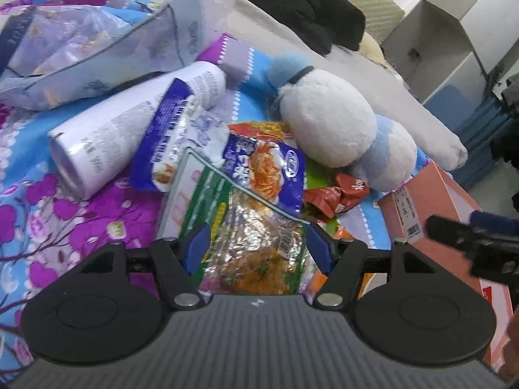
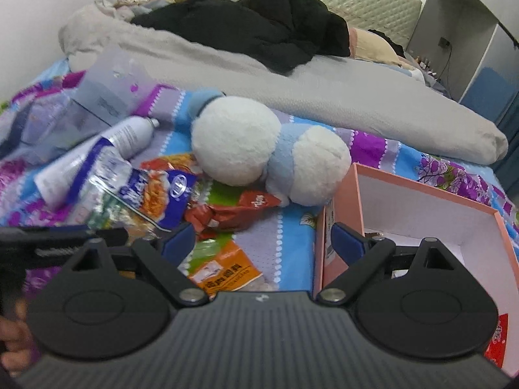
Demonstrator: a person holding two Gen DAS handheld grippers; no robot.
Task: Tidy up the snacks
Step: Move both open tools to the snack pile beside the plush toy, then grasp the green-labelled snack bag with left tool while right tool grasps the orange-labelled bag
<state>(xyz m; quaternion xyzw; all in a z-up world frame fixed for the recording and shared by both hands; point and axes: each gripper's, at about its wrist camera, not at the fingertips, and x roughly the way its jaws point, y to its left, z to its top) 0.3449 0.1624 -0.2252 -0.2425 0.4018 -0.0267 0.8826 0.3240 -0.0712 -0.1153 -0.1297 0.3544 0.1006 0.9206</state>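
My left gripper [image 1: 258,246] is shut on a clear zip bag of snacks [image 1: 246,243], its blue pads against the bag's two sides. Green, silver and blue noodle packets [image 1: 264,168] show through the bag. A red wrapper [image 1: 337,194] and an orange packet [image 2: 223,272] lie loose on the floral bedspread [image 1: 65,220]. An open pink box [image 2: 421,194] with a white inside sits to the right. My right gripper [image 2: 263,242] is open over the bedspread. Its right finger is past the box's left wall, and only the bedspread and that wall are between its pads.
A white and blue plush toy [image 2: 259,152] lies behind the snacks. A white spray can [image 1: 97,142] and another clear bag [image 1: 81,55] are at the left. A grey duvet [image 2: 324,97] and black clothes [image 2: 259,22] cover the back of the bed. A person's fingers [image 2: 13,334] show low left.
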